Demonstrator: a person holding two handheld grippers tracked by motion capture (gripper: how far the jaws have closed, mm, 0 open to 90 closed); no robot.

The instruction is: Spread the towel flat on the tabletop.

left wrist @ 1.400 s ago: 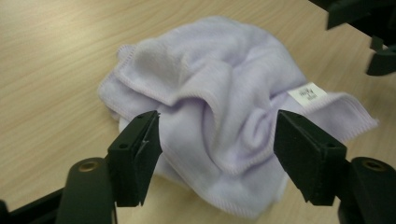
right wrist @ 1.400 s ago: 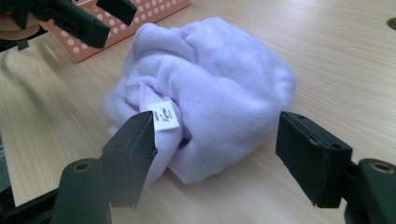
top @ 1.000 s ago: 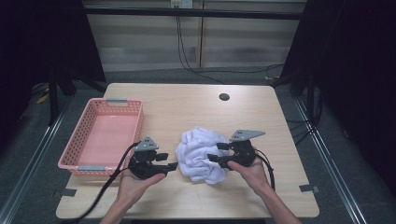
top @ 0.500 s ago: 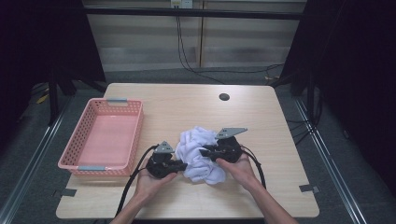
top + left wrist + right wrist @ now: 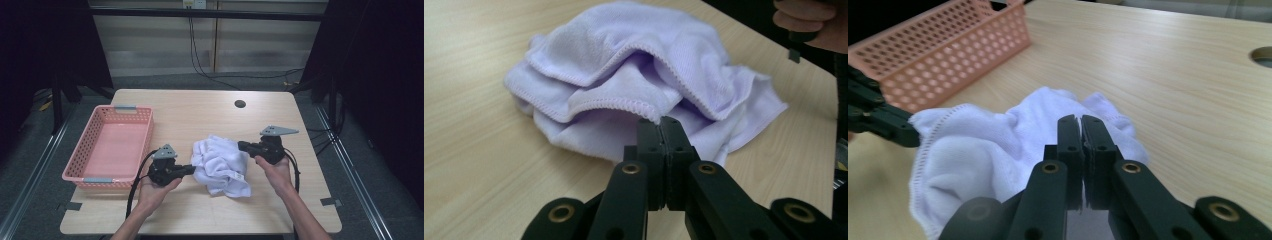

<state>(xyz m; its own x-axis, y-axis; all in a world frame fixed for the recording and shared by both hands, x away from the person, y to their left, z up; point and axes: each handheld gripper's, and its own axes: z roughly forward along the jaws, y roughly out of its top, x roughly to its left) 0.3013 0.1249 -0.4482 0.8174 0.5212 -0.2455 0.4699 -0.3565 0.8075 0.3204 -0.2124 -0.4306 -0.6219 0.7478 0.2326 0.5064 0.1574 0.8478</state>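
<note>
- Two grippers at the crumpled white towel (image 5: 220, 165), one per side, high view. Towel lies on the wooden table (image 5: 200, 110), right of centre, near the front edge.
- High view: left gripper (image 5: 190, 169) comes in from the towel's left edge, its tip touching the cloth. Right gripper (image 5: 241, 146) meets the towel's upper right edge. Both held level, each in a hand rising from the bottom of the view.
- High view: pink basket (image 5: 107, 145) stands at the table's left, well apart from the towel. A round hole (image 5: 240, 104) sits in the tabletop, farther back.
- Left gripper view: jaws have just been closing and now stand together, a hemmed edge of the towel (image 5: 634, 85) pinched at their tips (image 5: 662, 121). The rest of the cloth bunches in folds beyond. The other hand (image 5: 809, 22) shows top right, past the towel.
- Right gripper view: jaws have just been closing and now stand together, clamped on a fold of the towel (image 5: 998, 145) at the tips (image 5: 1081, 118). Left gripper (image 5: 878, 117) shows dark at the towel's far edge, touching its hem. Basket (image 5: 943, 55) beyond, apart from the cloth.
</note>
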